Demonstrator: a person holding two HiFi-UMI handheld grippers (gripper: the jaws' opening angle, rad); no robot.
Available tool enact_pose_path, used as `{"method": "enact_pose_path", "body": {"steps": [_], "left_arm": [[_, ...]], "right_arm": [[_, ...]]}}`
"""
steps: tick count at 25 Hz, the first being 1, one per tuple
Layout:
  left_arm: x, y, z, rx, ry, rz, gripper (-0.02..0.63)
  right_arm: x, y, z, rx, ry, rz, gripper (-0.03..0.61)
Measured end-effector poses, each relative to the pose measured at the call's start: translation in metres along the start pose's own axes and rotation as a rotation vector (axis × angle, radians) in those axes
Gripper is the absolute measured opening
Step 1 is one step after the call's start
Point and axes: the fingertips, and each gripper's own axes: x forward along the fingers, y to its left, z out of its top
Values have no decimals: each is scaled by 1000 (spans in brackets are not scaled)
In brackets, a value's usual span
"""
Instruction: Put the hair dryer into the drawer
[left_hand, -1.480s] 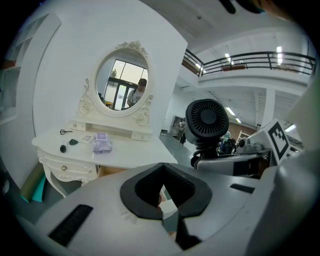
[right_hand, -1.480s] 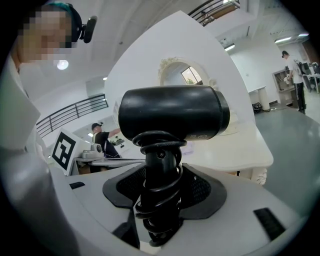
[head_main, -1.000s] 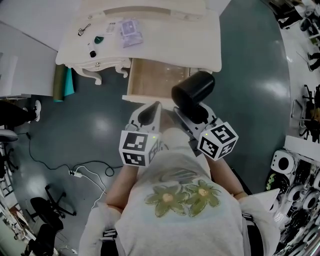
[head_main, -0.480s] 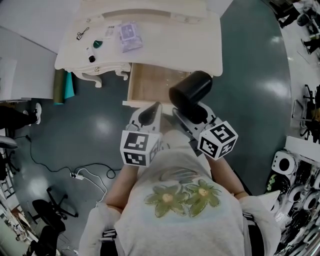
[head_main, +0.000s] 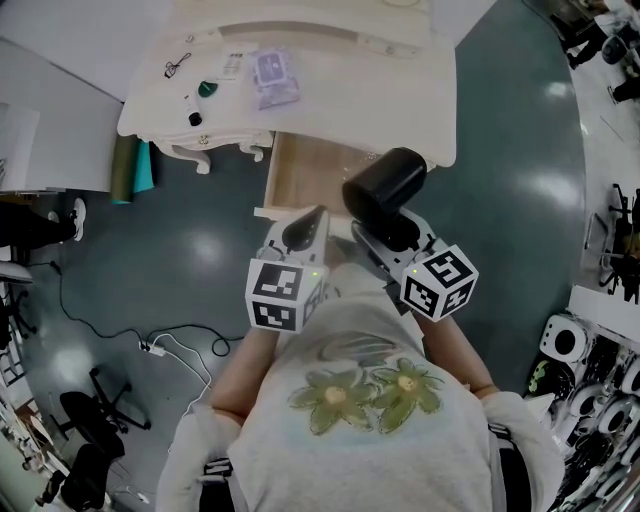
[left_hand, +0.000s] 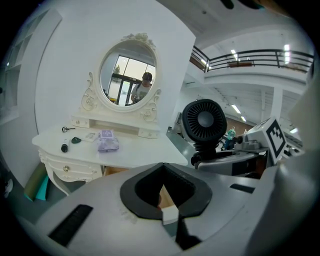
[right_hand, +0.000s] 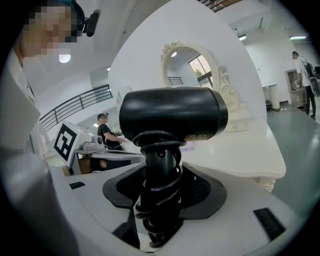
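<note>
The black hair dryer (head_main: 385, 185) stands upright with its handle, wrapped in its cord, clamped in my right gripper (head_main: 392, 232); in the right gripper view the barrel (right_hand: 172, 115) lies across above the jaws. It hangs over the right front corner of the open wooden drawer (head_main: 315, 168) of the white dressing table (head_main: 330, 95). My left gripper (head_main: 300, 232) is shut on nothing just before the drawer's front edge. In the left gripper view its pads (left_hand: 150, 187) meet, with the dryer's rear grille (left_hand: 204, 120) to the right.
On the tabletop lie a purple packet (head_main: 273, 77) and small dark items (head_main: 200, 95). An oval mirror (left_hand: 127, 75) stands behind it. A green roll (head_main: 130, 170) leans at the table's left. A white cable (head_main: 170, 345) and a black chair (head_main: 85, 420) are on the floor.
The table and drawer have drawn slightly nearer and to the right in the head view. Both grippers keep their pose, and the dryer stays clamped.
</note>
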Motion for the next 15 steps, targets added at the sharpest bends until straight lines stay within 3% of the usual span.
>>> {"method": "enact_pose_path", "body": {"steps": [15], "left_arm": [[10, 19, -2, -39, 22, 14, 9]], "right_arm": [[21, -9, 0, -60, 60, -5, 212]]}}
